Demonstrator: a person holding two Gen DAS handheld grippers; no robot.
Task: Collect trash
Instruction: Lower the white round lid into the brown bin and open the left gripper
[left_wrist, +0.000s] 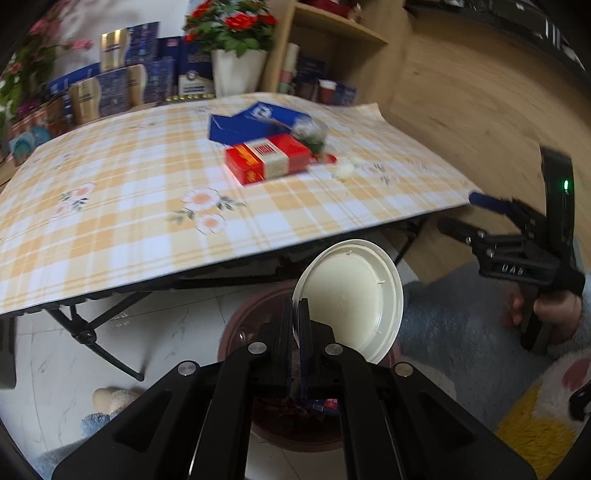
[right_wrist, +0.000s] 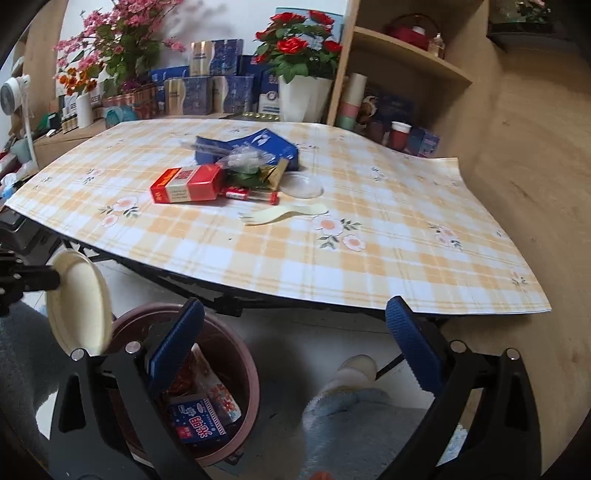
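My left gripper (left_wrist: 295, 314) is shut on the rim of a white round plastic lid (left_wrist: 351, 295) and holds it above a brown trash bin (left_wrist: 240, 325). The lid (right_wrist: 79, 299) and bin (right_wrist: 236, 354) also show in the right wrist view; the bin holds packets. My right gripper (right_wrist: 295, 332) is open and empty, below the table's front edge; it shows in the left wrist view (left_wrist: 458, 210) too. On the checked tablecloth (right_wrist: 369, 258) lie a red box (right_wrist: 188, 183), a blue box (right_wrist: 266, 146), a red wrapper (right_wrist: 251, 195), crumpled plastic wrap (right_wrist: 243, 160), a clear lid (right_wrist: 301, 185) and a cream plastic spork (right_wrist: 284, 215).
The folding table has black legs (left_wrist: 96, 336) over a tiled floor. Behind it stand flower pots (right_wrist: 303, 96), blue boxes (right_wrist: 207, 92) and a wooden shelf (right_wrist: 406, 62) with cups. A slippered foot (right_wrist: 354, 373) and blue fleece clothing (left_wrist: 454, 317) are near the bin.
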